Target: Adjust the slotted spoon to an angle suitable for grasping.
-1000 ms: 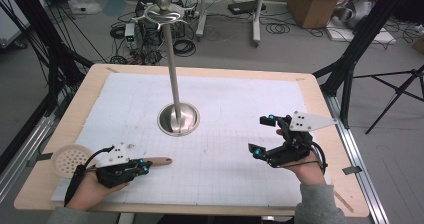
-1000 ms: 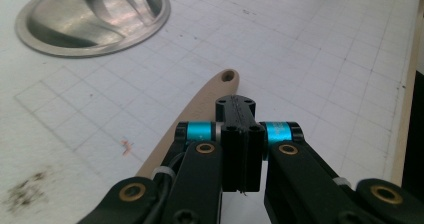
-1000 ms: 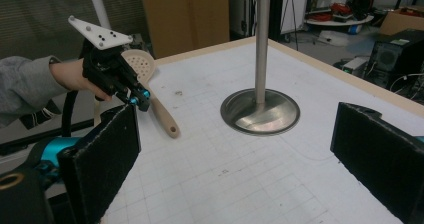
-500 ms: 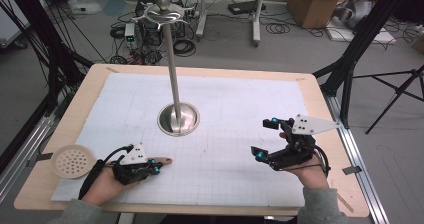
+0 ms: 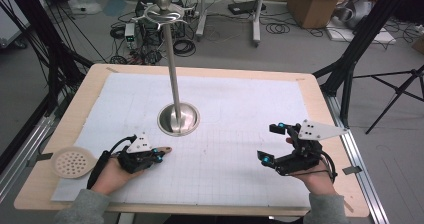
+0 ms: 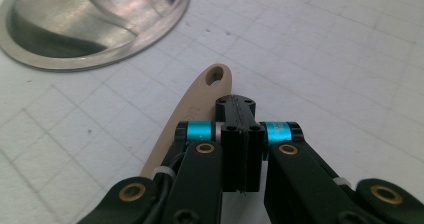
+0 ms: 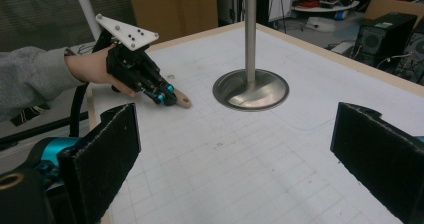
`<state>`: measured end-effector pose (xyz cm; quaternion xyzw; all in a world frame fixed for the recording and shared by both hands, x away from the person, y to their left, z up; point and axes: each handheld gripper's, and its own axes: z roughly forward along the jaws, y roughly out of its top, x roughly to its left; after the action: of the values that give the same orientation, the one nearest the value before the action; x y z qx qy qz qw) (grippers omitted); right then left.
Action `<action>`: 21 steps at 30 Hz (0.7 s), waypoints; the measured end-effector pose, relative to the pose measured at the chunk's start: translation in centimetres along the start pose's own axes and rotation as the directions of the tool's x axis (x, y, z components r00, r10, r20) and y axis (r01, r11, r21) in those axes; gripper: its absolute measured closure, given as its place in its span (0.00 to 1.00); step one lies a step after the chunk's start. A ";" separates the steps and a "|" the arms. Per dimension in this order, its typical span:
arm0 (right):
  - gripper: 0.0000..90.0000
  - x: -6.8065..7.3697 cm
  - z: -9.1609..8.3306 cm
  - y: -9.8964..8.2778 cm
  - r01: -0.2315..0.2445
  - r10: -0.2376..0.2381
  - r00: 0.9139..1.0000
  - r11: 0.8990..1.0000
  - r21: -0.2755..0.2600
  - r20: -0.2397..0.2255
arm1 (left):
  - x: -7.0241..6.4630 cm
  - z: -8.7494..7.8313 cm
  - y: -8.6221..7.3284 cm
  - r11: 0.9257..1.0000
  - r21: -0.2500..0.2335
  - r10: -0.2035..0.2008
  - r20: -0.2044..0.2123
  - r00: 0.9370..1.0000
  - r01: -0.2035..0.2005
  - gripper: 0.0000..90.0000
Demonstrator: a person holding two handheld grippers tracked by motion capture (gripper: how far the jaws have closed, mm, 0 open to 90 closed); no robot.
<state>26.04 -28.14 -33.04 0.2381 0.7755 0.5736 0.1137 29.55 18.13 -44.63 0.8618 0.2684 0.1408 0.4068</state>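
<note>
A tan skimmer lies at the table's front left. Its perforated disc [image 5: 73,162] sits left of the person's left hand, and its handle [image 6: 202,91] points toward the stand. My left gripper [image 5: 159,154] is shut, its jaws pressed together over the handle near the holed tip [image 7: 184,102]. In the left gripper view the handle runs under the left finger [image 6: 200,154], and I cannot tell whether it is gripped. My right gripper [image 5: 270,143] hovers open at the front right with nothing between its pads [image 7: 102,154].
A tall metal stand rises from a round base [image 5: 178,119] at the middle of the white grid mat [image 5: 235,104], with hooks at its top [image 5: 162,14]. Beyond the wooden table edge [image 5: 200,70] are cables, boxes and tripod legs.
My left gripper has slid right along the skimmer's handle toward its tip. The tip has swung slightly toward the stand while the disc stayed put. The right gripper has kept still.
</note>
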 end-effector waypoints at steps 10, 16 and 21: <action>0.05 0.2 -0.8 -0.1 -0.005 0.005 1.000 1.000 -0.011 0.010 | 1.4 0.3 -0.1 1.000 -0.017 -0.028 -0.080 0.996 0.027 0.99; 0.05 0.2 -1.0 -0.3 -0.006 0.006 1.000 1.000 -0.005 0.014 | 2.5 0.1 -0.4 0.998 -0.021 -0.056 -0.113 0.992 0.054 0.99; 0.05 0.1 -1.2 -0.3 -0.007 0.007 1.000 1.000 -0.012 0.020 | 3.4 -0.4 -0.8 0.996 -0.025 -0.088 -0.149 0.985 0.086 0.99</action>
<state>25.34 -29.12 -32.95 0.2458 0.7701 0.5762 0.1210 31.89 20.80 -44.95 0.8323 0.3343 0.1898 0.3993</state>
